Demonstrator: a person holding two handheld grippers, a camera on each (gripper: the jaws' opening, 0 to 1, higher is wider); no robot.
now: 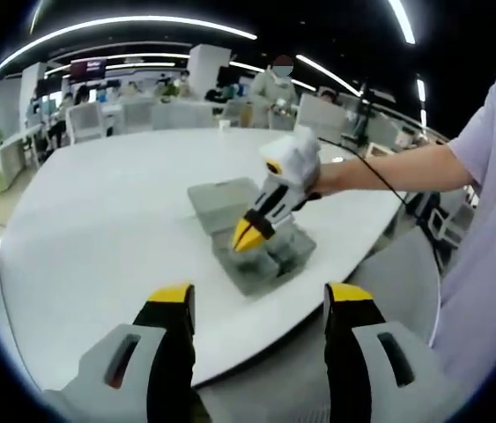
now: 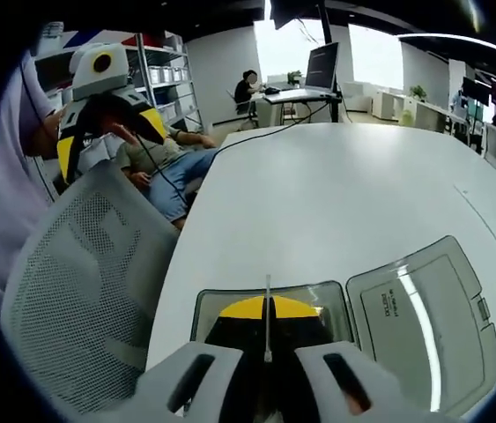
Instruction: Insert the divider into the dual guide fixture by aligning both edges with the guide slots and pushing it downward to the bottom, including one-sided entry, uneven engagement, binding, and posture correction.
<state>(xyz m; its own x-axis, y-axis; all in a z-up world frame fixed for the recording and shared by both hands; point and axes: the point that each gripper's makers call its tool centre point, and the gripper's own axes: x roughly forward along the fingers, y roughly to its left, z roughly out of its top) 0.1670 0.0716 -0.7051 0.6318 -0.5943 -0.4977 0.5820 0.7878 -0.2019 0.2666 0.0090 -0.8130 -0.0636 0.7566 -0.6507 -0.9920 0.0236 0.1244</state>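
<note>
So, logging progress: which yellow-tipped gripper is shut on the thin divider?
The right gripper, down at the grey compartment box; the left gripper hangs open.

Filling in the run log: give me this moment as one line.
right gripper: shut on divider, over open box | left gripper: open, held back off white table | lid: open flat

— What sort of place is it?
— An open-plan office: long ceiling light strips (image 1: 142, 22), rows of desks and chairs (image 1: 85, 119), a mesh office chair (image 2: 80, 291).
— Anything more?
— A monitor (image 2: 322, 63) on a desk, storage shelves (image 2: 164, 84), seated people, one big white table (image 1: 124, 220).
</note>
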